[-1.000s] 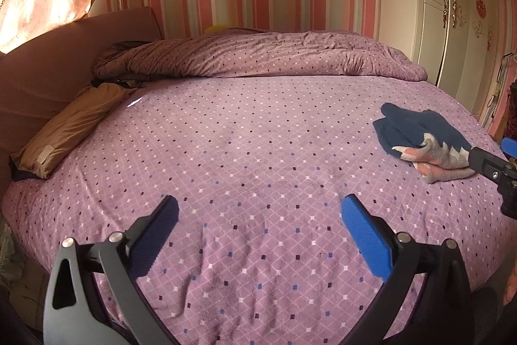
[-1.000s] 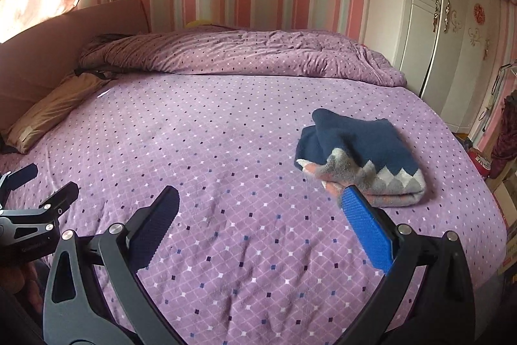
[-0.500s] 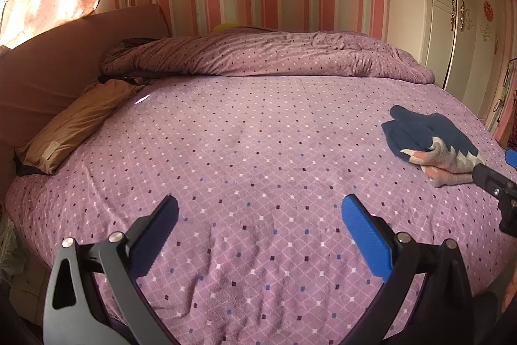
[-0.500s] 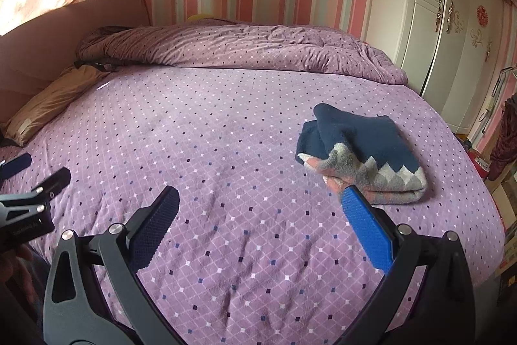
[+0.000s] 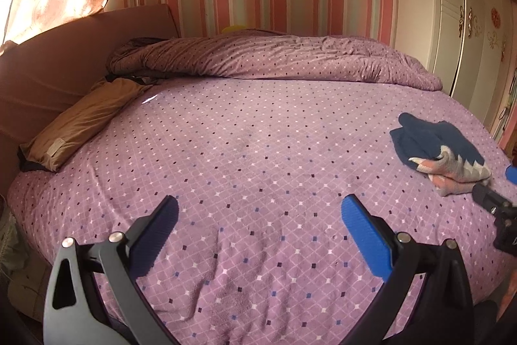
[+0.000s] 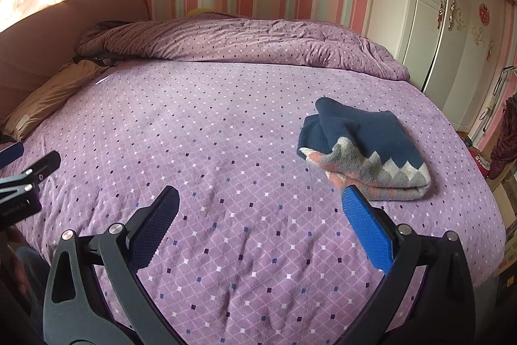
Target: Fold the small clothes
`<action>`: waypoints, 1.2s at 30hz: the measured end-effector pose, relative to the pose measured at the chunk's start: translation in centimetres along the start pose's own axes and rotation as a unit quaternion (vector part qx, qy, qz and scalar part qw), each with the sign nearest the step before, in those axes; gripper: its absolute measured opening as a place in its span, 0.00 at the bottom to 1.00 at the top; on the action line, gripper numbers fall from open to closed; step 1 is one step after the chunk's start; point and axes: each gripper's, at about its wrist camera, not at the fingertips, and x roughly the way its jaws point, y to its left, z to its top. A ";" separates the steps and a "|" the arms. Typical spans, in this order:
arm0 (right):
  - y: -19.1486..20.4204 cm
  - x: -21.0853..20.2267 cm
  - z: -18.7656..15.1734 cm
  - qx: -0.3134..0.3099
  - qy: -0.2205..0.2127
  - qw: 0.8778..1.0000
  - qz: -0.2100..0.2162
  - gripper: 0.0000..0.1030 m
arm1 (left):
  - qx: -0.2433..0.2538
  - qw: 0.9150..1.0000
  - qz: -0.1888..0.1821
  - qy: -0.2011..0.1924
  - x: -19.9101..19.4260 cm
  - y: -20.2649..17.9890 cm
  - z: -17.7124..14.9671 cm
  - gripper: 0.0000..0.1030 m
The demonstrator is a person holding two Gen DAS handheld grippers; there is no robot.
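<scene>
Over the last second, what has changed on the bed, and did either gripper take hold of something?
Nothing was taken or released. Both cameras shifted only slightly. The left gripper and the right gripper stay open and empty above the purple dotted bedsheet. The folded navy knitted garment with a grey and pink zigzag edge lies in the same place and shape, just ahead of the right gripper's blue finger. The brown pillow has not moved.

Black hand-held gripper (image 5: 258,215), blue pads (image 5: 365,235)

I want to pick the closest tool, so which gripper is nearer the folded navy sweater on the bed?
Right. The right gripper hovers open with one of its fingers just short of the navy sweater. The left gripper, also open, sits well off to the sweater's left over bare bedspread.
</scene>
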 end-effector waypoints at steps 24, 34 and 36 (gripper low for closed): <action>-0.6 1.2 -0.8 0.006 0.011 1.000 0.002 0.97 | -0.015 1.000 0.001 -0.009 0.0 0.4 0.9 0.98; -0.6 1.2 -0.8 0.006 0.013 1.000 0.003 0.97 | -0.019 1.000 -0.005 -0.005 0.1 0.6 0.9 0.98; -0.6 1.3 -0.9 0.006 0.013 1.000 0.003 0.97 | -0.020 1.000 -0.007 -0.008 0.0 0.5 0.9 0.98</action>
